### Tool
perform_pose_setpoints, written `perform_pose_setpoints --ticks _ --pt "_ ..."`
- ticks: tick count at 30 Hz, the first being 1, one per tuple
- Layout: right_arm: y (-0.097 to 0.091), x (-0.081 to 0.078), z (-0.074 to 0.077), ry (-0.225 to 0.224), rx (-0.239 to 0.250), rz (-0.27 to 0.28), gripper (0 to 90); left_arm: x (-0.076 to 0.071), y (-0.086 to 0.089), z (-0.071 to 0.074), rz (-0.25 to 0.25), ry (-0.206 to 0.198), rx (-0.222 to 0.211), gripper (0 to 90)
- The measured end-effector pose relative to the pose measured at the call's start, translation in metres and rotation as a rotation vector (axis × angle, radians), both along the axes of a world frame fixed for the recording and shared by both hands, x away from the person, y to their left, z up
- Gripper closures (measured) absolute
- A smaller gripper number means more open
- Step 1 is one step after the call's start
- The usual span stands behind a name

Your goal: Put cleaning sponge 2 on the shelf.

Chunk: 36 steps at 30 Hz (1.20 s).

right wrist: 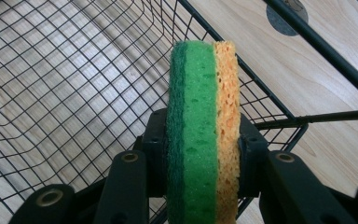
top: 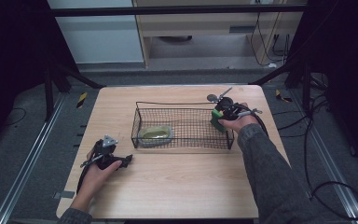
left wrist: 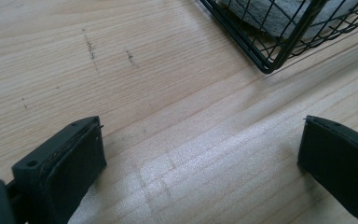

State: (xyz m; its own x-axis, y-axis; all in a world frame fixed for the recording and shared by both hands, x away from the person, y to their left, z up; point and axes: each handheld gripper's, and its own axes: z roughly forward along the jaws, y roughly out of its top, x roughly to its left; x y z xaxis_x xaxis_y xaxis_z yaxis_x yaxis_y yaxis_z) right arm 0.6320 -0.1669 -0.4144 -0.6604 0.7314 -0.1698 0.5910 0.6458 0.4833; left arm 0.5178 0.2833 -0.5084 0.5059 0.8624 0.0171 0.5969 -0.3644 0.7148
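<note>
A black wire basket (top: pixel 182 106) stands in the middle of the wooden table. My right gripper (top: pixel 220 119) hovers over the basket's right end, shut on a green and yellow sponge (top: pixel 217 120). In the right gripper view the sponge (right wrist: pixel 203 121) stands on edge, squeezed between the two black jaws above the basket's mesh (right wrist: pixel 65 84). My left gripper (top: pixel 127 160) rests on the table in front of the basket's left end, held by the person's left hand. Its jaws stand wide open over bare wood (left wrist: pixel 200 154), with the basket's corner (left wrist: pixel 266 65) just ahead.
An olive and grey bundle (top: pixel 156 134) lies inside the basket at its left end, also seen through the mesh (left wrist: pixel 279 14). A round grey disc (top: pixel 211 98) sits on the table behind the basket. Cables trail off the table's right side.
</note>
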Motion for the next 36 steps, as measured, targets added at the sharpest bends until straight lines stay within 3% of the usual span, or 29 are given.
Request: perform_pose_setpoints --ticks 13,27,36 --pt "0.004 -0.005 0.003 0.003 0.005 -0.003 54.6 0.000 0.000 0.000 -0.002 0.001 0.001 0.0" --pt "0.009 -0.021 0.020 -0.023 0.042 0.030 58.2 0.000 0.000 0.000 0.000 0.000 -0.001 0.0" --pt "0.019 -0.028 0.020 -0.002 0.050 0.061 61.8 0.001 -0.001 0.000 0.001 0.000 0.000 0.0"
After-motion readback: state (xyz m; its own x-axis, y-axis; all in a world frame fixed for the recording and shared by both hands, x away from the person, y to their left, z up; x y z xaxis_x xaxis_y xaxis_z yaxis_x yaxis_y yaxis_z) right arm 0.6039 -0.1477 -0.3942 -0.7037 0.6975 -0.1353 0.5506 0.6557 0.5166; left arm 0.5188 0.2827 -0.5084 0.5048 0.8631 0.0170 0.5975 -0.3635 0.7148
